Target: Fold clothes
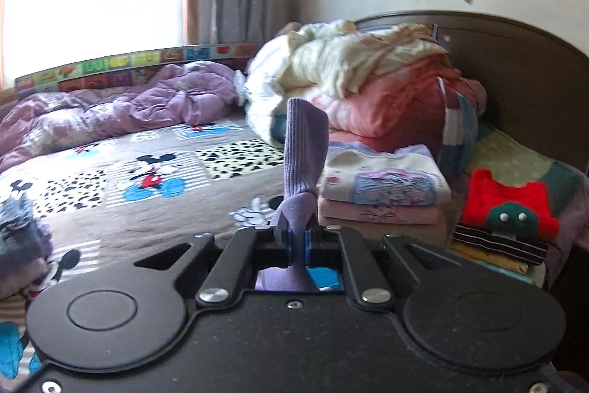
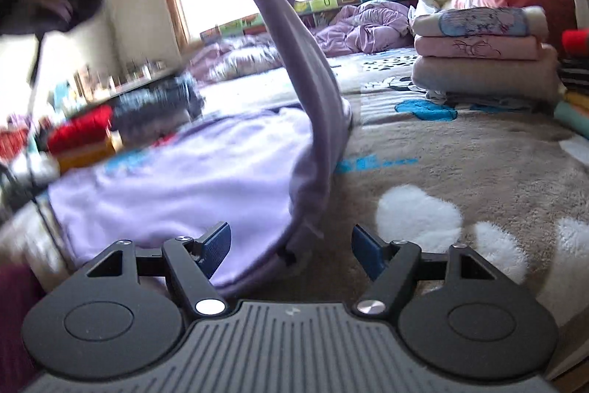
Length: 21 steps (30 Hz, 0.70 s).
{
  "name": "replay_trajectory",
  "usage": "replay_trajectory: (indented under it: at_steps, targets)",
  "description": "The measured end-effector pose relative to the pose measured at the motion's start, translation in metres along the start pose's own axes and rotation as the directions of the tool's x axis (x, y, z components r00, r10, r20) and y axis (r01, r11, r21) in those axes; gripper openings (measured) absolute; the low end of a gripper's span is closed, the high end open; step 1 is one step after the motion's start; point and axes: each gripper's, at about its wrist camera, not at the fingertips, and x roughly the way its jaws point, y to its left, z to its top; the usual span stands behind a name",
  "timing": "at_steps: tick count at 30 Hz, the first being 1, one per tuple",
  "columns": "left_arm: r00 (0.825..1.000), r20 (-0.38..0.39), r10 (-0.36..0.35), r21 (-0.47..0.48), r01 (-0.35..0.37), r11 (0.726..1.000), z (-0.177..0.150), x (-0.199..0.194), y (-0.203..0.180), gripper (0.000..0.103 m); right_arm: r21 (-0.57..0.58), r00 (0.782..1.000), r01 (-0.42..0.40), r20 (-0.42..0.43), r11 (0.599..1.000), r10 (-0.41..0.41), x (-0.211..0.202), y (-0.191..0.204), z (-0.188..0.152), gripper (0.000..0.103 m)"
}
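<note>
Lilac garment point(image 2: 176, 179), ribbed cuff point(image 1: 305, 150) the same shade. Bed blanket point(image 1: 154, 172) tan, cartoon-mouse and black-spot squares; quilt point(image 1: 121, 105) mauve. Folded stack point(image 1: 383, 194): white print, pink, beige; red sweater point(image 1: 508, 205) with green patch.

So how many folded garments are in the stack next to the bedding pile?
3: a white printed top, a pink one beneath, a beige one at the bottom. More may be hidden beneath.
</note>
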Motion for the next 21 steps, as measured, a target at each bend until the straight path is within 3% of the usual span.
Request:
replay_trajectory:
  at_steps: [8, 21]
  targets:
    - [0.997, 0.015, 0.072, -0.1, -0.07, 0.993, -0.014, -0.027, 0.062, 0.005, -0.149, 0.998, 0.047, -0.032, 0.988, -0.052, 0.008, 0.027, -0.007, 0.053]
    - [0.987, -0.016, 0.158, -0.249, -0.156, 0.956, -0.051, -0.058, 0.154, 0.005, -0.382, 0.995, 0.091, 0.008, 0.92, -0.095, 0.014, 0.064, -0.012, 0.048]
